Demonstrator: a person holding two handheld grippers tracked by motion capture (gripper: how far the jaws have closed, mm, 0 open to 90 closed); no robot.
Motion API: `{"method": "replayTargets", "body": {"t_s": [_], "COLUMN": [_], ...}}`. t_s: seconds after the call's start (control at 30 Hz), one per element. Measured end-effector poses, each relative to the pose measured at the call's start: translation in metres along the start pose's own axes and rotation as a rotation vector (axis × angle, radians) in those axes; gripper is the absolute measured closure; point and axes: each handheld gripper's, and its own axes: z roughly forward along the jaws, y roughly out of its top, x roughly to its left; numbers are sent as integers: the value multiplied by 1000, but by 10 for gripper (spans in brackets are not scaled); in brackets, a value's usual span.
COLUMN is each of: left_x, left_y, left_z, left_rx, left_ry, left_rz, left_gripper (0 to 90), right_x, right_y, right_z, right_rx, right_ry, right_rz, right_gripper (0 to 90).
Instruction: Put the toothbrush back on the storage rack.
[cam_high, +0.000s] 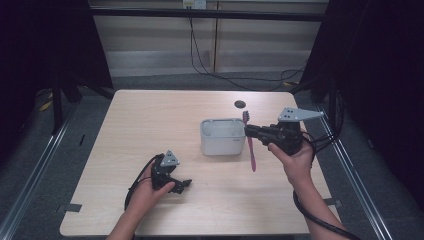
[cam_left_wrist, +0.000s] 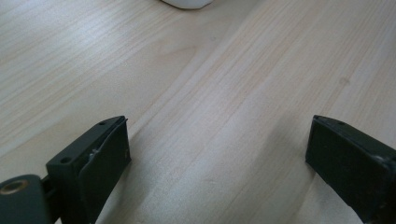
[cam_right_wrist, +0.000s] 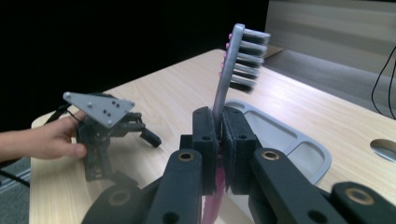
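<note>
A pale grey rectangular tub (cam_high: 222, 136) stands near the middle of the light wooden table (cam_high: 150, 125), and everything else is placed from it. Just to its right, the right gripper (cam_high: 248, 131) has its jaws pressed together on a pink toothbrush (cam_high: 249, 142), clamped on the neck a little below the head. In the high view the brush runs alongside the tub's right wall, bristle end toward the far edge of the table and handle end toward the person. In the right gripper view the toothbrush (cam_right_wrist: 232, 70) rises from between the closed jaws of the right gripper (cam_right_wrist: 219, 135), its dark and white bristles facing right, with the tub (cam_right_wrist: 299, 144) lying behind it. The left gripper (cam_high: 181, 186) sits well to the near left of the tub, held low over the table by the person's left hand (cam_high: 146, 192). In the left gripper view its jaws stand wide apart over bare wood with nothing between them, and a sliver of the tub (cam_left_wrist: 187, 3) shows at the top edge.
</note>
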Motion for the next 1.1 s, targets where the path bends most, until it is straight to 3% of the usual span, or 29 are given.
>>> {"method": "replayTargets", "body": {"t_s": [1.1], "left_x": [0], "left_y": [0], "left_z": [0], "left_rx": [0], "left_ry": [0], "left_rz": [-1], "left_gripper": [59], "right_x": [-12], "right_y": [24], "right_z": [-2], "right_rx": [-154], "right_ry": [-34], "right_rz": [-1], "right_gripper": [845]}}
